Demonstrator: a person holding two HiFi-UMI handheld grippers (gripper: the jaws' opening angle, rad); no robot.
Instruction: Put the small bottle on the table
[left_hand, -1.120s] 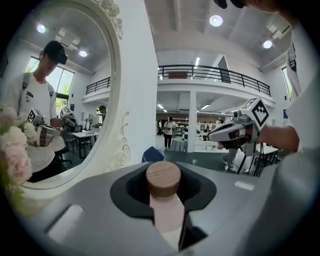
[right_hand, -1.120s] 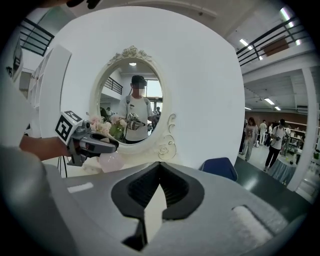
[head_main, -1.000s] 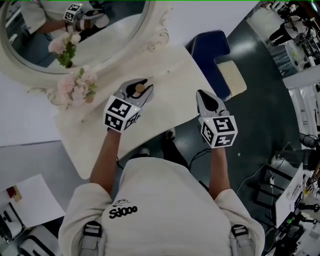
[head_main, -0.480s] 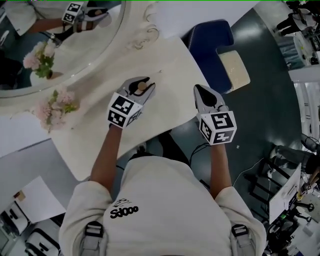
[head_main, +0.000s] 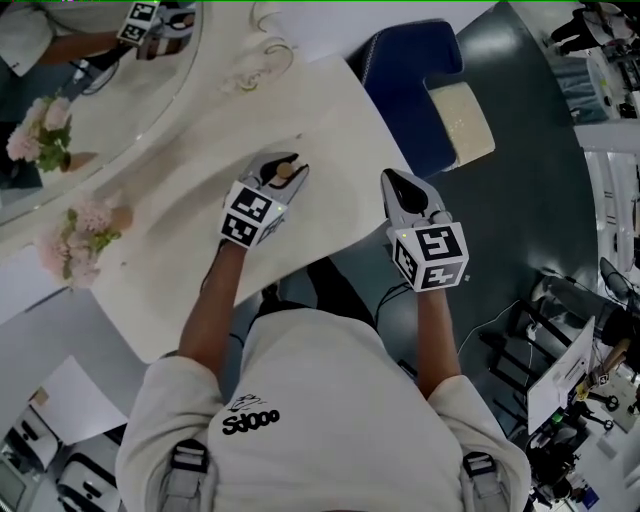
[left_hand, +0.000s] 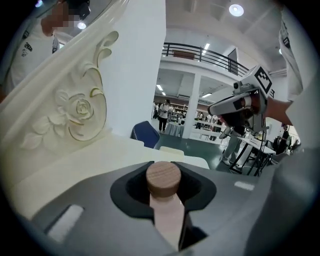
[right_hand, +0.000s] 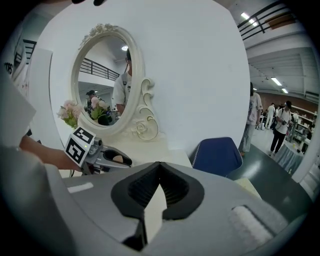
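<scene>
My left tool (head_main: 285, 166) pinches the small bottle (left_hand: 168, 220) just under its wooden cork (left_hand: 162, 177), over the desk (head_main: 190, 180). Bare top runs ahead to the mirror (head_main: 90, 100) frame, with the flowers (head_main: 80, 228) well to the left. My right tool (head_main: 392, 182), pressed together and empty, hangs past the desk's right edge, near the blue chair (head_main: 405, 90).

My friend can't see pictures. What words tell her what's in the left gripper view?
The left gripper is shut on a small pink bottle with a round wooden cap. Beyond lies a cream table, with a carved mirror frame at left and the right gripper at right.
</scene>
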